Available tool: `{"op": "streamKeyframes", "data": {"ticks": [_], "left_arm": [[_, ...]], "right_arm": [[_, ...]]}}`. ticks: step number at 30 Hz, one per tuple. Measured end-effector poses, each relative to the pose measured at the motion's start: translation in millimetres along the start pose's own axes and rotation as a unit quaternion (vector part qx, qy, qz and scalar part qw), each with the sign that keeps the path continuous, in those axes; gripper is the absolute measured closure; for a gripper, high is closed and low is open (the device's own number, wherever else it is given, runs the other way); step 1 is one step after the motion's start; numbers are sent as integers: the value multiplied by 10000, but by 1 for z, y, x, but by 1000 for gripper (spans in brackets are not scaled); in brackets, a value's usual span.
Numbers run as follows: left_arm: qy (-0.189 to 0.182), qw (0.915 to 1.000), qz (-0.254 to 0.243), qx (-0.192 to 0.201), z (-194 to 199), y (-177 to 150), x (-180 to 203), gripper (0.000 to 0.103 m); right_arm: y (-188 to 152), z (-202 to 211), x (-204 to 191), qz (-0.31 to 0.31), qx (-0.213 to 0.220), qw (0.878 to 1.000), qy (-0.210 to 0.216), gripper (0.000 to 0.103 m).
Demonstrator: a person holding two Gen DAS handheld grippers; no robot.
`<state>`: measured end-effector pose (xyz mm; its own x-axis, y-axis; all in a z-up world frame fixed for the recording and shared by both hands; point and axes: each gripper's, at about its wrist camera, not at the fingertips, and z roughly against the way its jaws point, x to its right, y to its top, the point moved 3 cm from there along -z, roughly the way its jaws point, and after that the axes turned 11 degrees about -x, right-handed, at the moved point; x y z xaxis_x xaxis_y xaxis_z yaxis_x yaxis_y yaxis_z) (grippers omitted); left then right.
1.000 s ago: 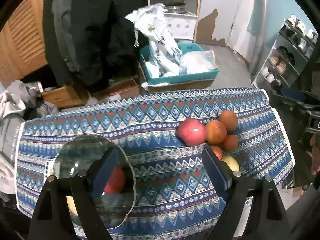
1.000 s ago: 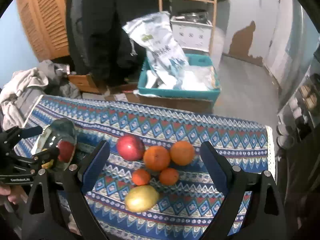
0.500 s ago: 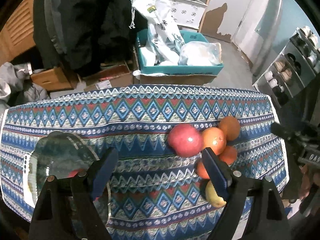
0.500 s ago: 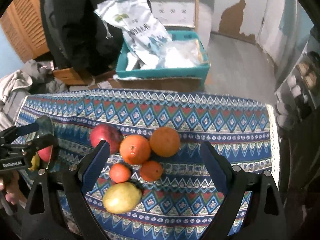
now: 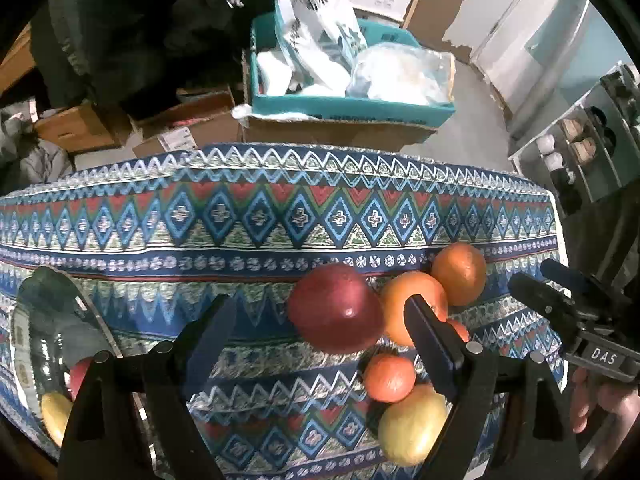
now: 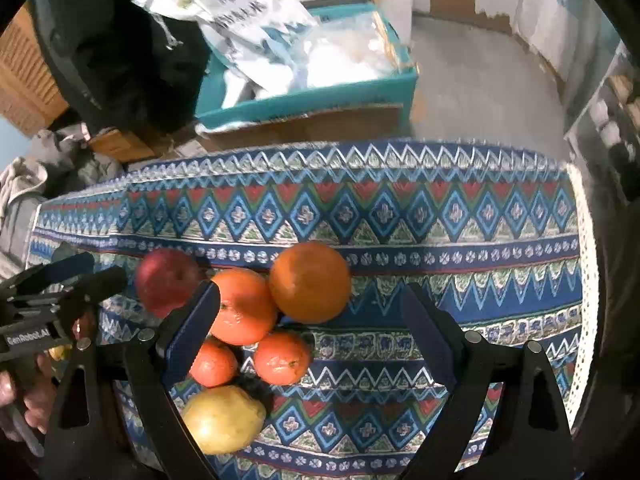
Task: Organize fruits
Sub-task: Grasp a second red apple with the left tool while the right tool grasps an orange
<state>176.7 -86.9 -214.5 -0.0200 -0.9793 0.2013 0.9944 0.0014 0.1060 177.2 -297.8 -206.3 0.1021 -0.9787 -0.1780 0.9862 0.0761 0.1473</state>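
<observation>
On the patterned tablecloth (image 5: 260, 216) a red apple (image 5: 336, 308) lies against two oranges (image 5: 460, 274) and, nearer, two small tangerines (image 5: 390, 376) and a yellow-green fruit (image 5: 412, 424). My left gripper (image 5: 320, 308) hangs open above the apple, which shows between its fingers without touching them. A glass bowl (image 5: 40, 280) at the left holds a red fruit and a yellow one. My right gripper (image 6: 310, 296) is open above the bigger orange (image 6: 310, 280), its left finger in front of the second orange (image 6: 240, 308). The apple (image 6: 166, 280) lies to the left there.
Past the table's far edge a teal box (image 5: 348, 104) of plastic bags sits on cardboard boxes. A shoe rack (image 5: 580, 148) stands at the right, and clothes (image 6: 24, 184) are piled at the left. The cloth's right edge (image 6: 584, 240) is close to the fruit.
Both grippers have come down toward the fruit pile. The left one has moved right, from over the glass bowl to over the red apple. Both stay open.
</observation>
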Motion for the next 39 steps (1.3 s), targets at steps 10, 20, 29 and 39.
{"op": "streamKeyframes", "data": {"ticks": [10, 20, 29, 39], "left_arm": [[-27, 9992, 236, -328, -41, 12, 6, 16], [-345, 9959, 473, -693, -74, 7, 3, 28], [-190, 9987, 173, -439, -68, 4, 2, 30], [540, 9974, -458, 121, -44, 9, -2, 30]], "right_arm": [[7, -24, 14, -258, -250, 9993, 62, 12], [10, -35, 12, -257, -266, 9993, 6, 12], [14, -49, 8, -319, -424, 9984, 201, 12], [20, -75, 4, -462, -587, 9970, 192, 12]]}}
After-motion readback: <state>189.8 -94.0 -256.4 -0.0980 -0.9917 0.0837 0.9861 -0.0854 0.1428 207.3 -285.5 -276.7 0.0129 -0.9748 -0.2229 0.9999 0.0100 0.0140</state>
